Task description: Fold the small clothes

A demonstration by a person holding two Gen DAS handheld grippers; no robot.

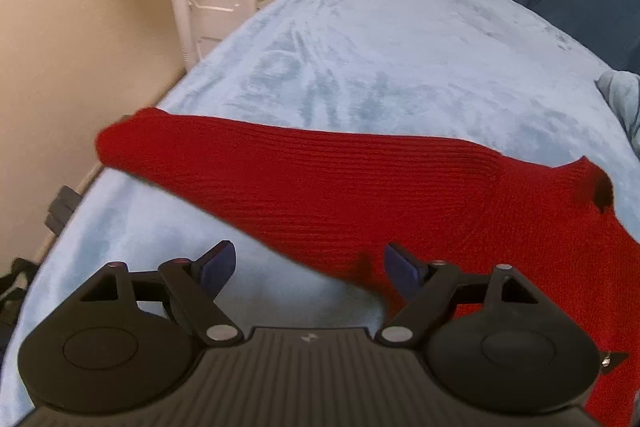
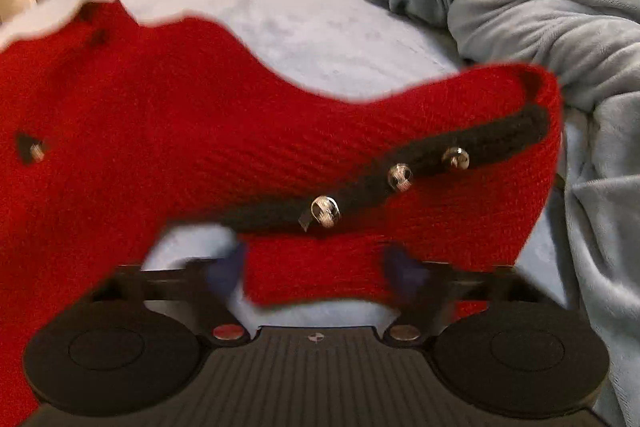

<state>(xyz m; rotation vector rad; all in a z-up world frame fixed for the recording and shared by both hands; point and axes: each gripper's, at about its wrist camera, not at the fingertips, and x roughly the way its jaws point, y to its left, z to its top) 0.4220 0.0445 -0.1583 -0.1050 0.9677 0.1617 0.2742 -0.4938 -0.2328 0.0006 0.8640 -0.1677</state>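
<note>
Sweater [image 1: 320,187] is lying spread on the bed [image 1: 380,47], folding barely started; left gripper [image 1: 308,267] is hovering released at a sleeve, right gripper [image 2: 316,271] straddling the hem unclenched, needing to pinch it next

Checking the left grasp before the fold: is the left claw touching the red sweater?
Cannot tell. In the left wrist view the left claw stands open; its right finger overlaps the red sweater, hiding any contact or gap.
</note>
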